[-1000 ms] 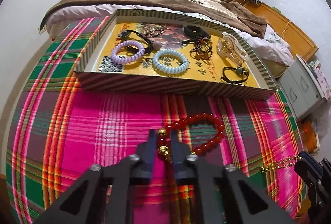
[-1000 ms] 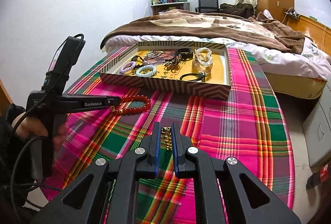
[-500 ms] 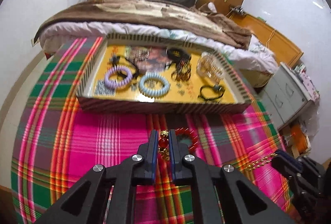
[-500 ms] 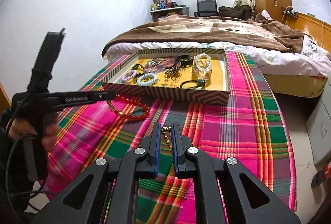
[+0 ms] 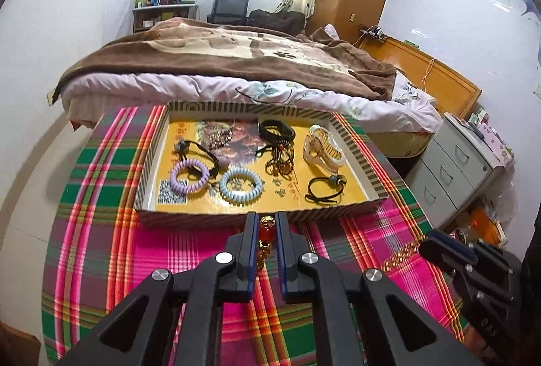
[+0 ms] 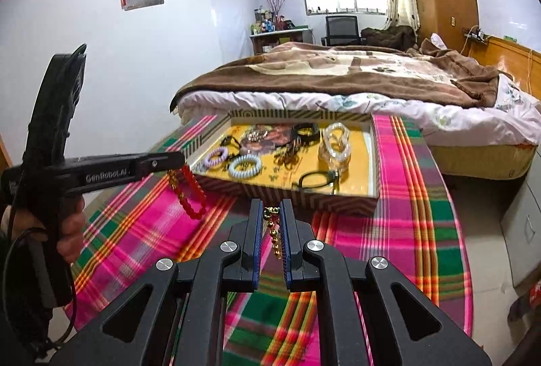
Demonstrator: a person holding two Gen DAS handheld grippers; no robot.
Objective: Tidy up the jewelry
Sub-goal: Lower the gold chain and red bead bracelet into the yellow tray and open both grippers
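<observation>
Left gripper (image 5: 267, 224) clamped on red bead bracelet (image 6: 191, 193), dangling clear of plaid cloth (image 6: 405, 230). Right gripper (image 6: 272, 214) pinching gold chain (image 6: 274, 236), also lifted. Both just short of tray (image 5: 358, 209) near edge; hair ties, clips inside.

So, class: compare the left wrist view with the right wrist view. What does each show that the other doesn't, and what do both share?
Left wrist view only: grey drawers beside the bed.

Right wrist view only: the red bead bracelet dangling whole from the left hand-held gripper, and the hand holding it.

Both: the striped tray of hair ties, and the gold chain in the right hand-held gripper.
</observation>
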